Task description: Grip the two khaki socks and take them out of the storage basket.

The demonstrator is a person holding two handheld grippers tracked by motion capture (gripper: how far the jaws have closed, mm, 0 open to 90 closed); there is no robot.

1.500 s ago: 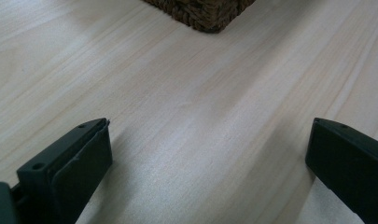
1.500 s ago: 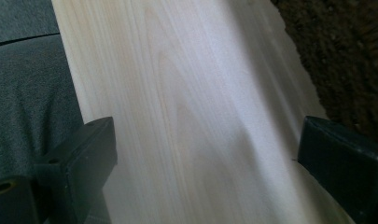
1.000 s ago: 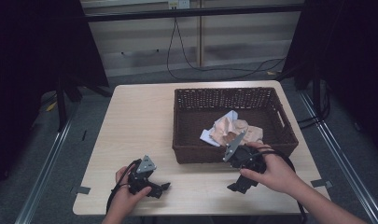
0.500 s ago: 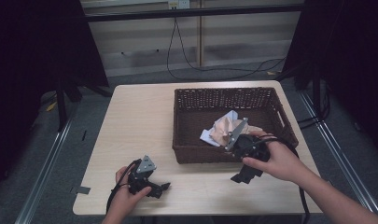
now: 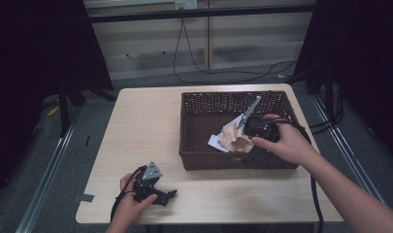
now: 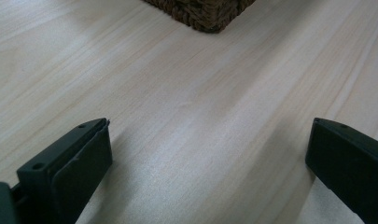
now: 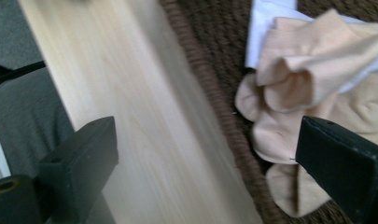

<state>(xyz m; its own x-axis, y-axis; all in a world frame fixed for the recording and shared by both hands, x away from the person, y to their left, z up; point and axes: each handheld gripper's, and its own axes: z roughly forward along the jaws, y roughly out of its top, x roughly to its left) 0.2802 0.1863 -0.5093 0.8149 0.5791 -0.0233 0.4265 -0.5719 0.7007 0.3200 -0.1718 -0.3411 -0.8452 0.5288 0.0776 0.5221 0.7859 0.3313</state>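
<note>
**Clerk:** Item one, the goods?

**Holder:** One bundle of peach cloth (image 5: 237,139), crumpled, with a white piece (image 5: 216,142) beneath it. Location: inside the wicker basket (image 5: 194,99), near side, roughly mid-width, close to the near wall. In the right gripper view the cloth (image 7: 312,84) lies just past the basket's rim (image 7: 210,93). Nothing lifted out; by my reckoning the cloth is all yet to be taken.

**Clerk:** Item two, your right gripper?

**Holder:** My right gripper (image 5: 254,127) hangs over the near right part of the basket, just above the bundle. Jaws spread wide, empty; one sits over the table side of the rim, the other over the cloth. No contact that I can make out.

**Clerk:** Item three, the left?

**Holder:** My left gripper (image 5: 157,194) rests low at the near left of the table (image 5: 136,126), well apart from the basket. Jaws spread, holding nothing, bare wood (image 6: 200,116) between them.

**Clerk:** Progress?

**Holder:** Early, I judge. Reach in hand; closing on the cloth, lifting it, and whatever follows remain.
</note>
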